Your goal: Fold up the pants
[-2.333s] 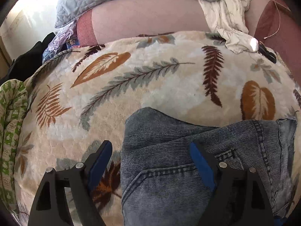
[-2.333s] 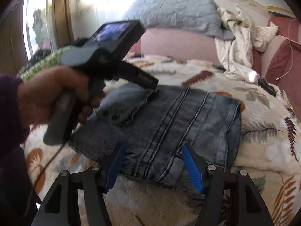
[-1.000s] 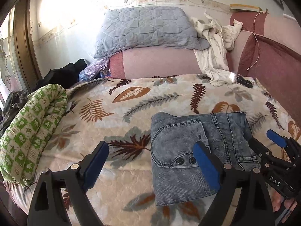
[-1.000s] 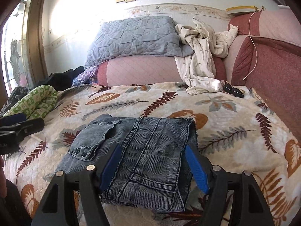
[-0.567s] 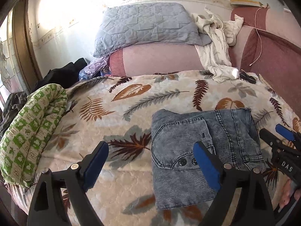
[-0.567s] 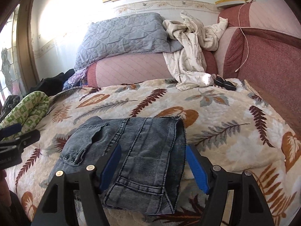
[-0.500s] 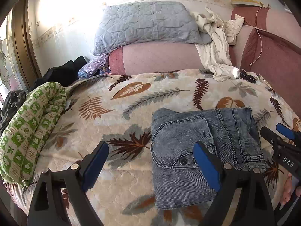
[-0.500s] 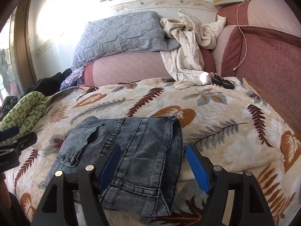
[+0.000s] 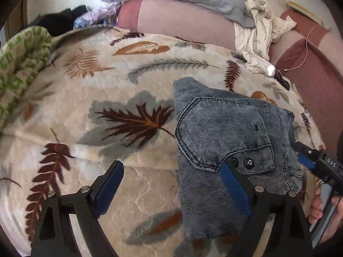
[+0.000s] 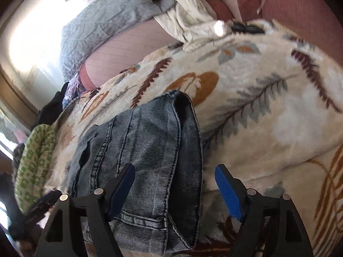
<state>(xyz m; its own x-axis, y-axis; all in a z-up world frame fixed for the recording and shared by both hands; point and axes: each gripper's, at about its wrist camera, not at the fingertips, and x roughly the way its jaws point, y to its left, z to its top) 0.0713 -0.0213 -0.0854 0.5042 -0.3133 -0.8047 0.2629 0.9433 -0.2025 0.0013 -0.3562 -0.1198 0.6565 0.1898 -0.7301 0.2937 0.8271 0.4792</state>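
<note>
Pants folded into a compact stack; little seems left beyond tidying.

At far left a green-and-white patterned quilt roll (image 9: 19, 64) lies on the cream fleece blanket with leaf prints (image 9: 90, 98). The left gripper (image 9: 171, 182) is spread wide and holds nothing, its right blue pad over the near left corner of the faded blue-grey denim pants (image 9: 225, 132). These lie right of centre as a squarish layered bundle, buttoned pocket flap on top. The right gripper (image 10: 174, 186) is likewise released, straddling the bundle's near right edge. I judge the folding essentially done; perhaps squaring the slightly uneven edges remains.
</note>
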